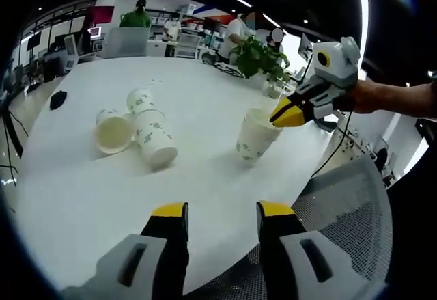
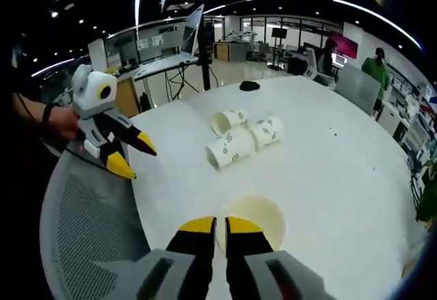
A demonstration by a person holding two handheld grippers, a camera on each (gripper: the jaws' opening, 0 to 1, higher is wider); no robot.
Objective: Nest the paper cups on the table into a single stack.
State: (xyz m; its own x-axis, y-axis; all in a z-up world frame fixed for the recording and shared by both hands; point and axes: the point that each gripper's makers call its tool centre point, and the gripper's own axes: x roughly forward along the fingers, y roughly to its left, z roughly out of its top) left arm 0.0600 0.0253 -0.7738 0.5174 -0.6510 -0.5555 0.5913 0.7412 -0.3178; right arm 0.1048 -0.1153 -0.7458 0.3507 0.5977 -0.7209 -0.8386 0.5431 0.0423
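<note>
- The right gripper [image 2: 220, 226] has its jaws drawn nearly together on the near rim of the upright cup [image 2: 254, 219]; in the left gripper view the same gripper [image 1: 287, 115] meets that cup [image 1: 255, 136] at its lip, so I take it as pinching the wall, one jaw inside and one outside.
- The left gripper [image 1: 222, 216] hangs over the bench [image 1: 205, 88] edge with jaws well apart and nothing between them; from the other side it [image 2: 134, 155] sits beside a mesh chair [image 2: 89, 225].
- Three cups lie on their sides mid-bench, well apart from the upright one: a bare-mouthed cup [image 1: 113, 130] touching a nested pair [image 1: 151, 130]. From the right gripper view they read as a cluster [image 2: 242, 136].
- To do this step well, I'd say lift the pinched cup straight up without squeezing harder; thin paper buckles and an oval rim won't nest cleanly.
- Carry it base-first toward an open mouth, with the left gripper steadying the lying cup so it can't roll.
- The cups are white paper with a small green print, tapered, with rolled lips; light and easily dented.
- The bench is round, smooth, matt white, likely slippery under a rolling cup.
</note>
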